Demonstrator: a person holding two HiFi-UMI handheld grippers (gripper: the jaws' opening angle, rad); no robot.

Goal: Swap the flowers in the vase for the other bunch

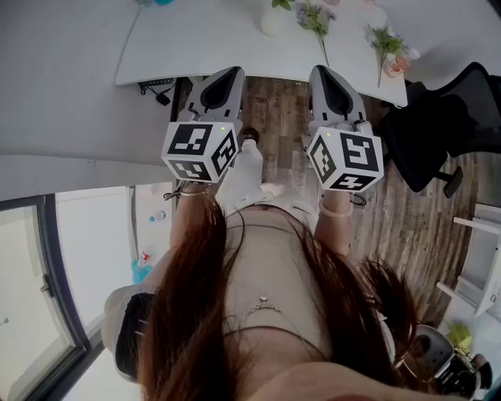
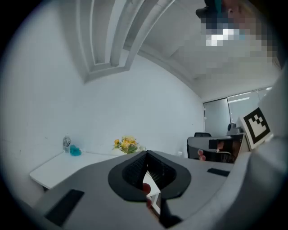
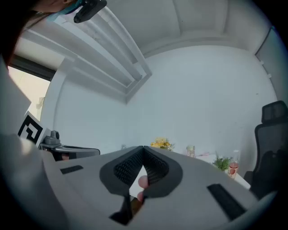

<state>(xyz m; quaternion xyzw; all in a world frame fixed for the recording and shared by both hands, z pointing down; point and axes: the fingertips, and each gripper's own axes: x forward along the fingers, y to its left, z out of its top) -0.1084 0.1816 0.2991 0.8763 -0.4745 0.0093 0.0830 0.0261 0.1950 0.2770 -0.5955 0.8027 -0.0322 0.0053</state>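
A white vase (image 1: 274, 20) stands at the far edge of the white table (image 1: 196, 39), and green leaves show above it. In the gripper views a yellow bunch (image 2: 127, 144) (image 3: 162, 143) rises at that spot. A purple-flowered bunch (image 1: 316, 19) lies on the table just right of the vase. Further right is a green bunch (image 1: 386, 39) (image 3: 221, 162). My left gripper (image 1: 232, 72) (image 2: 146, 155) and right gripper (image 1: 320, 72) (image 3: 143, 148) are held level side by side, short of the table's near edge. Both are shut with nothing between the jaws.
A black office chair (image 1: 438, 133) (image 3: 271, 152) stands to the right of the table. A small bottle with pink contents (image 3: 233, 166) sits by the green bunch. A water bottle (image 2: 66, 143) and a teal object (image 2: 75, 151) are on the table's left end. Wooden floor (image 1: 274, 110) lies below me.
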